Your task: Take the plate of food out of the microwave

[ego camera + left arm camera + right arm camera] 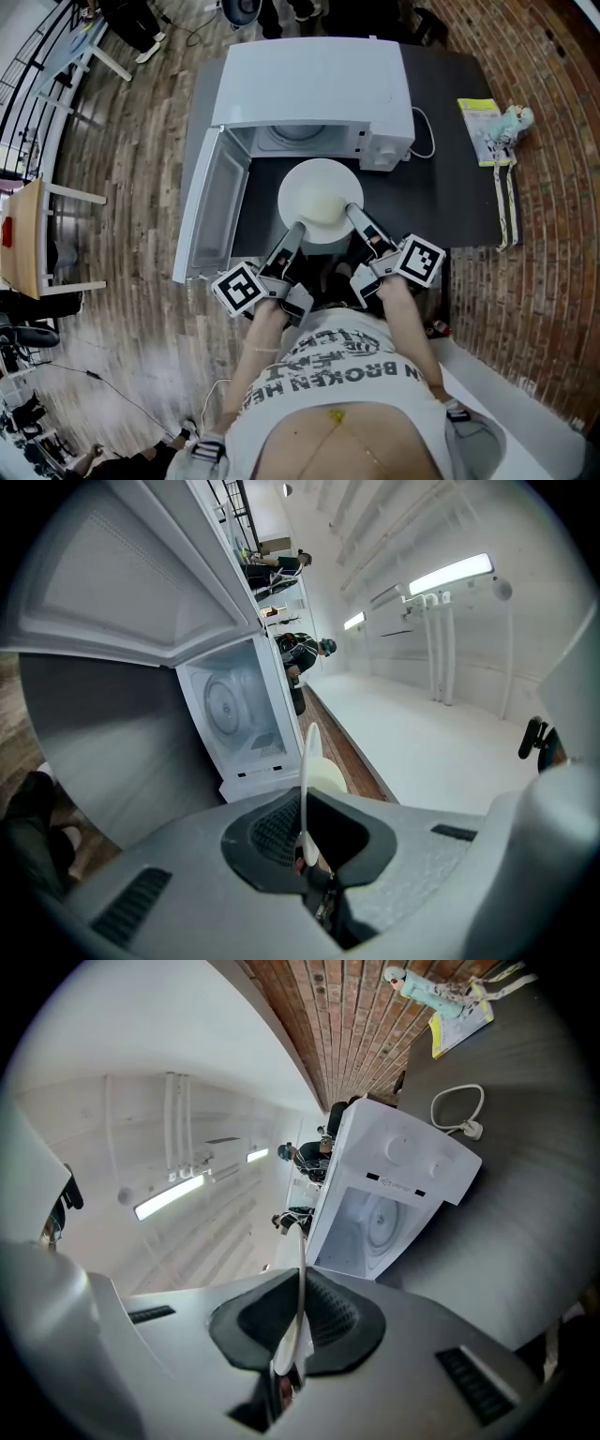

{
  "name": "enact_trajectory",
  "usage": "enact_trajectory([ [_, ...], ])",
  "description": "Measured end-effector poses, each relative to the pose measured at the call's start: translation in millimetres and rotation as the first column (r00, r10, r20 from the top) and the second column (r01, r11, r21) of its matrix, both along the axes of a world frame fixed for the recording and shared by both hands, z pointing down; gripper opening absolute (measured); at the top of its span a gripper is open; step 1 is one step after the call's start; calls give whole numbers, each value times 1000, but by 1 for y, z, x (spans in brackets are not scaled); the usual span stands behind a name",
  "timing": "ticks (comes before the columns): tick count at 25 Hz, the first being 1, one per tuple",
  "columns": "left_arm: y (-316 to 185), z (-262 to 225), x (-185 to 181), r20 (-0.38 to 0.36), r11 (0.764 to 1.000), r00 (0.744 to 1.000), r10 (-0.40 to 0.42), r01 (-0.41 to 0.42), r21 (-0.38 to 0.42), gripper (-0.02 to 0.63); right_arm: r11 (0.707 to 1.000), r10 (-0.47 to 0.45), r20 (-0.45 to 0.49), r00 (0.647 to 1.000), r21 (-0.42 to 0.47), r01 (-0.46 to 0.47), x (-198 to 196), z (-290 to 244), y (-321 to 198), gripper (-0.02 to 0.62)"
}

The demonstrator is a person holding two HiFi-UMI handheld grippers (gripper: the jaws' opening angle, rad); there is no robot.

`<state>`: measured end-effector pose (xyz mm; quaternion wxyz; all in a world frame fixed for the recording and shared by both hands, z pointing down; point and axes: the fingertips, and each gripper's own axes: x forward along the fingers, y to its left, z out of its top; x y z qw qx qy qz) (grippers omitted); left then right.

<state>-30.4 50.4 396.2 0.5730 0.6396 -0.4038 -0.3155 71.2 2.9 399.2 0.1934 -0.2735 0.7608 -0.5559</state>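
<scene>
plate [321,192] outside microwave [309,84] | my left gripper [296,230] and right gripper [353,210] pinch its rim | I must hold it level

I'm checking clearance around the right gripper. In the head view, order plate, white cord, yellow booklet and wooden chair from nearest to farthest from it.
1. plate: held at its rim by the right gripper.
2. white cord: right of the microwave.
3. yellow booklet: table's right edge.
4. wooden chair: far left of the view.
</scene>
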Motion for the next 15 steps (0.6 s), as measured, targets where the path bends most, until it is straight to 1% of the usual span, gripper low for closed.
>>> enact_trajectory([
  [15,-3,1,0,0,1000,1000,9,-9,-2,14,1000,-1,-9,1000,1,1,0,1,-2,16],
])
